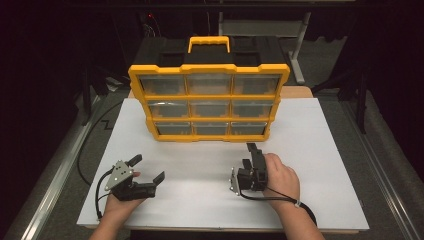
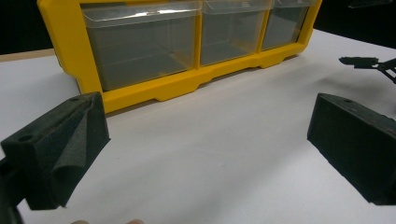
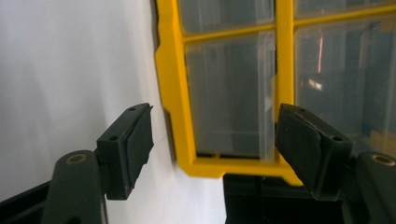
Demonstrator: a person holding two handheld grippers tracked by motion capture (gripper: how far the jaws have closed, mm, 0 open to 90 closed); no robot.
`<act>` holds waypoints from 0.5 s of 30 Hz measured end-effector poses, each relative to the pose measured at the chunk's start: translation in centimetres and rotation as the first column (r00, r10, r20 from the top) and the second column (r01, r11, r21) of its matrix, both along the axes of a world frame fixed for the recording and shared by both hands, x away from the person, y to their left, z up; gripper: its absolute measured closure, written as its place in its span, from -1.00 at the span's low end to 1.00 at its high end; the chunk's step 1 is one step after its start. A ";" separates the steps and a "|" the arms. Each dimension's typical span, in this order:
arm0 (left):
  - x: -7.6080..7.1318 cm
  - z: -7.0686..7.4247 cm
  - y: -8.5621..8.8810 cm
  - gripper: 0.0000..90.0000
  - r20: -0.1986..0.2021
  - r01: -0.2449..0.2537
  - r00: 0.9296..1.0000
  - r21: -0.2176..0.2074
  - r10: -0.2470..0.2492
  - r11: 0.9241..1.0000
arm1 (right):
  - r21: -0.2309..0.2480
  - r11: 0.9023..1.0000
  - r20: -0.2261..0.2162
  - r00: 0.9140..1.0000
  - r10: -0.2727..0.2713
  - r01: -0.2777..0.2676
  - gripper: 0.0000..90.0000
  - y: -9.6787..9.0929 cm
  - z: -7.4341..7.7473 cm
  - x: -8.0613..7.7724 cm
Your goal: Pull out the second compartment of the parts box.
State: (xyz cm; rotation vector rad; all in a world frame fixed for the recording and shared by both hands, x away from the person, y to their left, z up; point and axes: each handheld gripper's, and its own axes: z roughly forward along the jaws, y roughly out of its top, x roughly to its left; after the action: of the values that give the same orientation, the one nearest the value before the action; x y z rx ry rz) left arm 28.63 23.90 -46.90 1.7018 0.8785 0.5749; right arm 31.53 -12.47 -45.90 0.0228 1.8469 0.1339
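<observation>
A yellow and black organizer (image 1: 209,100) with clear drawers stands upright at the back of the white sheet (image 1: 320,160). My left gripper (image 1: 148,169) rests at the front left, open, aimed toward the organizer's lower left corner. In the left gripper view its pads (image 2: 70,140) are wide apart over bare sheet, with the organizer (image 2: 154,91) ahead. My right gripper (image 1: 249,156) is held on its side just before the bottom right drawer (image 1: 248,128). Seen from the right gripper view, its jaws (image 3: 215,140) stand apart with nothing between them, and the clear drawer (image 3: 229,98) lies beyond.
The sheet ends close behind both hands at the table's front edge (image 1: 220,229). A black cable (image 1: 82,150) loops off the table's left side. Dark floor and metal frame legs (image 1: 300,45) surround the table. The right gripper's tip (image 2: 369,63) appears at the far right of the left gripper view.
</observation>
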 end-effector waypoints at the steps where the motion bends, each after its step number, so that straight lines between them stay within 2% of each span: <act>1: 0.0 0.0 0.0 -0.99 0.001 0.001 1.000 0.000 -0.001 1.000 | 0.005 1.000 0.004 1.000 0.003 -0.003 -0.35 0.3 0.1 0.1; 10: 0.0 0.0 0.0 -1.00 0.010 0.001 1.000 0.001 -0.001 1.000 | 0.044 0.999 0.050 0.999 0.010 -0.013 -0.32 2.6 1.7 0.9; 12: 0.0 0.0 0.0 -0.99 0.010 0.002 1.000 -0.001 -0.002 1.000 | 0.034 0.999 0.066 0.997 0.031 -0.033 -0.31 3.1 2.2 1.2; 15: 0.0 0.0 0.0 -0.99 0.013 0.004 1.000 0.000 -0.004 1.000 | 0.047 0.998 0.079 0.996 0.033 -0.037 -0.29 3.9 3.0 1.4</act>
State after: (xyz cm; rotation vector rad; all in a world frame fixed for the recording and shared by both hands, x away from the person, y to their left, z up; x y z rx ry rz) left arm 28.61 23.86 -46.89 1.6977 0.8659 0.5829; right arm 32.89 -8.62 -42.89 0.0184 1.7662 0.2009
